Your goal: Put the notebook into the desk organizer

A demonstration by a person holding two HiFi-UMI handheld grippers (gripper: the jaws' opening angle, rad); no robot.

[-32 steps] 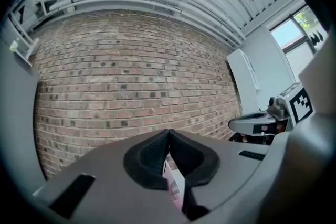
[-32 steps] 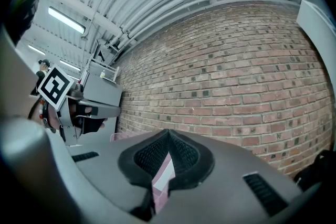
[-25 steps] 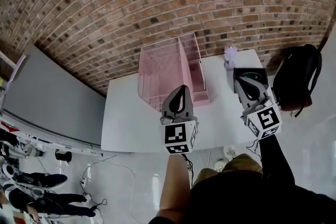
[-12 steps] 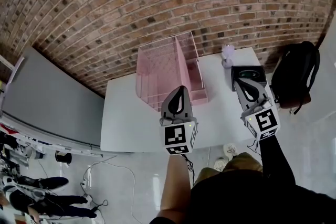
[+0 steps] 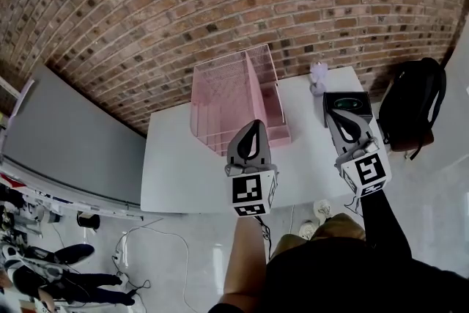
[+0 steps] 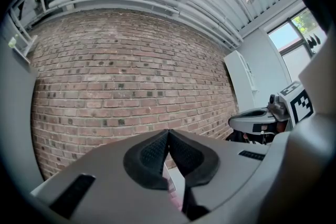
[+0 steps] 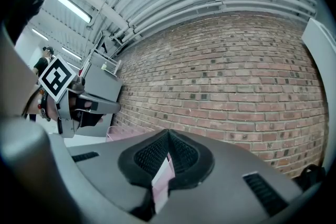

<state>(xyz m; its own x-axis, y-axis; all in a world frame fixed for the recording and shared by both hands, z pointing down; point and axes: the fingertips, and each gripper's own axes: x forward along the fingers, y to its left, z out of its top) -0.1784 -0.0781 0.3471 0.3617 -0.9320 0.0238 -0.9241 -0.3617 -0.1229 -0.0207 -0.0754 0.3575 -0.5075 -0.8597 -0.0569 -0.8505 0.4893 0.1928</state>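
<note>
Notebook (image 5: 352, 100) just beyond right claw (image 5: 341, 116)

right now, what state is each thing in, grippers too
left gripper: shut, empty
right gripper: shut, empty
notebook: closed, flat on the table, not in the organizer
organizer: upright on the table, no notebook in it
backpack: off the table, to its right
</note>
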